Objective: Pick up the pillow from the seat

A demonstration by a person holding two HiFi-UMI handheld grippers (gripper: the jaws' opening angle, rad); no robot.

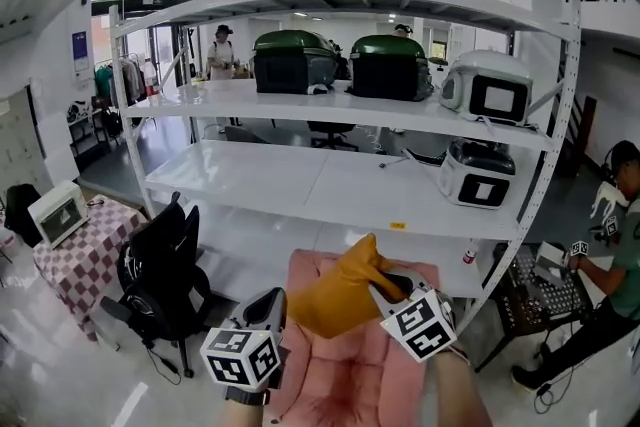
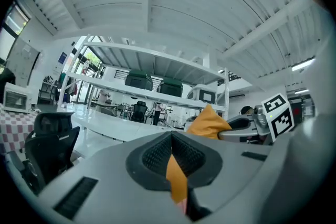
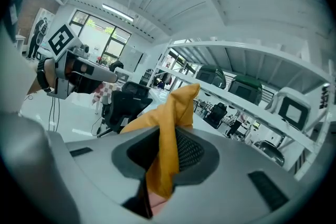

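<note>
The person is holding the mustard-yellow pillow (image 1: 335, 297) up over the pink seat (image 1: 345, 385), stretched between the two grippers in the head view. The left gripper (image 1: 277, 307) is gripping the pillow's lower left edge, and the right gripper (image 1: 385, 287) is gripping its right side, just below the corner that is pointing upward.

In the left gripper view, the left gripper (image 2: 172, 157) is pinching a thin fold of the pillow (image 2: 177, 180), its jaws standing almost together with only the yellow cloth between the ribbed pads. The rest of the pillow is rising beyond the jaws towards the right gripper (image 2: 227, 134), whose marker cube is showing at the right.

In the right gripper view, the right gripper (image 3: 165, 152) is clamping a thicker bunch of the pillow (image 3: 170, 123), its jaws narrowly parted round the fabric and pressing on it. The left gripper (image 3: 111, 76) is showing at the upper left.

Behind the seat a white shelving rack (image 1: 330, 185) is standing, carrying two green-lidded cases (image 1: 290, 60) and white appliances (image 1: 487, 87). A black office chair (image 1: 160, 275) is standing to the left of the seat, beside a table with a checkered cloth (image 1: 85, 255). A person (image 1: 625, 260) is sitting at the far right
</note>
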